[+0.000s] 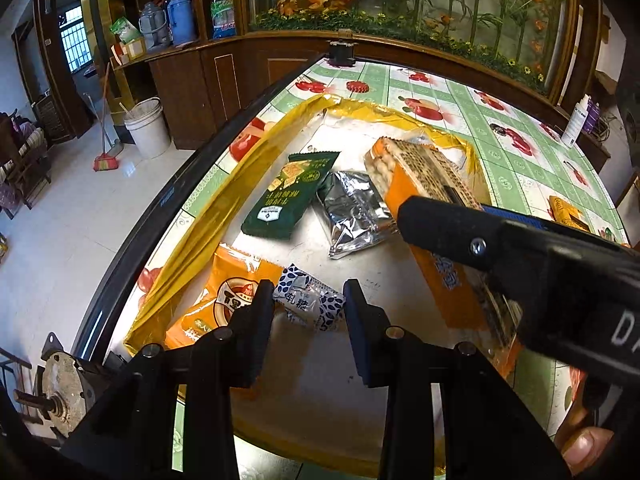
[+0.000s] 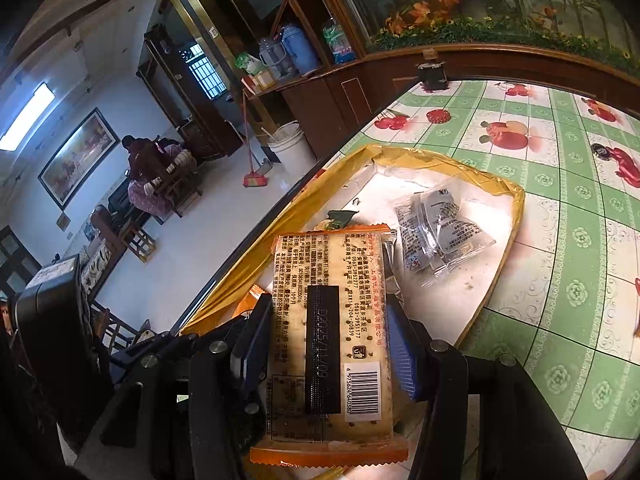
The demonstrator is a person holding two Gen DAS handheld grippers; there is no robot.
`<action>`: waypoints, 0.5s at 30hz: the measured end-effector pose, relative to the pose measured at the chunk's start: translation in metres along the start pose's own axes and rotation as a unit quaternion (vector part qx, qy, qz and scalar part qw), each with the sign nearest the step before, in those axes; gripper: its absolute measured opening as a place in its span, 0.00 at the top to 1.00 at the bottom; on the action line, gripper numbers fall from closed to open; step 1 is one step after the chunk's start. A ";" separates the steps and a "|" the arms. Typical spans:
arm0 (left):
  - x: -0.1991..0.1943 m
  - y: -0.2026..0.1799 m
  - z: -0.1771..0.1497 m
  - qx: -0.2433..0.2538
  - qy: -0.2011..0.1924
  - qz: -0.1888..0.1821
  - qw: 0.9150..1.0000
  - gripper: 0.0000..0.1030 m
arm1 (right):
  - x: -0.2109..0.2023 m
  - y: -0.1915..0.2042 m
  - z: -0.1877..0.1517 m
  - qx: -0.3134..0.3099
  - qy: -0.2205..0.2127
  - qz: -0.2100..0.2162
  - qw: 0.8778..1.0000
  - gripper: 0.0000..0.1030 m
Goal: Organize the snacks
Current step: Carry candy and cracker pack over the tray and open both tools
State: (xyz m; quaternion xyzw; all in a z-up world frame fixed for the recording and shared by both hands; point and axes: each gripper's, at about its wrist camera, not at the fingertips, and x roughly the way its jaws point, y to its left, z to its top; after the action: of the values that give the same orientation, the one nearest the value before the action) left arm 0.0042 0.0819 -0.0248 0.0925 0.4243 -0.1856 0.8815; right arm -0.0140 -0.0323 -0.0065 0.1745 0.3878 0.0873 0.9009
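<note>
A gold-rimmed white tray (image 1: 224, 200) lies on the table and holds snacks. My left gripper (image 1: 308, 304) is open, its fingers either side of a small white-and-blue candy packet (image 1: 310, 302). Beside it lie an orange snack bag (image 1: 224, 296), a dark green packet (image 1: 292, 196) and a silver foil packet (image 1: 352, 212). My right gripper (image 2: 328, 332) is shut on a long orange cracker pack (image 2: 328, 320) and holds it over the tray (image 2: 516, 200); the pack also shows in the left wrist view (image 1: 424, 184). A clear packet (image 2: 436, 232) lies in the tray's far part.
The table has a green checked cloth with fruit prints (image 1: 520, 168). A white bottle (image 1: 576, 120) stands at its right edge, a dark jar (image 1: 342, 52) at its far end. Another orange snack (image 1: 568, 212) lies right of the tray. A white bucket (image 1: 148, 128) and broom are on the floor to the left.
</note>
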 end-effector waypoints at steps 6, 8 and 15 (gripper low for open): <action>0.008 -0.003 -0.004 0.005 0.012 -0.003 1.000 0.68 | 0.010 -0.007 -0.002 0.011 0.006 -0.006 1.000 0.47; 0.010 -0.003 -0.005 0.004 0.015 -0.004 1.000 0.68 | 0.013 -0.009 -0.002 0.013 0.007 -0.006 1.000 0.47; 0.012 -0.007 -0.004 0.014 0.012 0.006 1.000 0.68 | 0.025 -0.010 -0.003 0.012 0.015 -0.011 1.000 0.47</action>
State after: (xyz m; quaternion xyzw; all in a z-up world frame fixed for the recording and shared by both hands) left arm 0.0053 0.0743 -0.0368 0.1099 0.4317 -0.1851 0.8759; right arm 0.0014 -0.0337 -0.0286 0.1795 0.4043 0.0753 0.8937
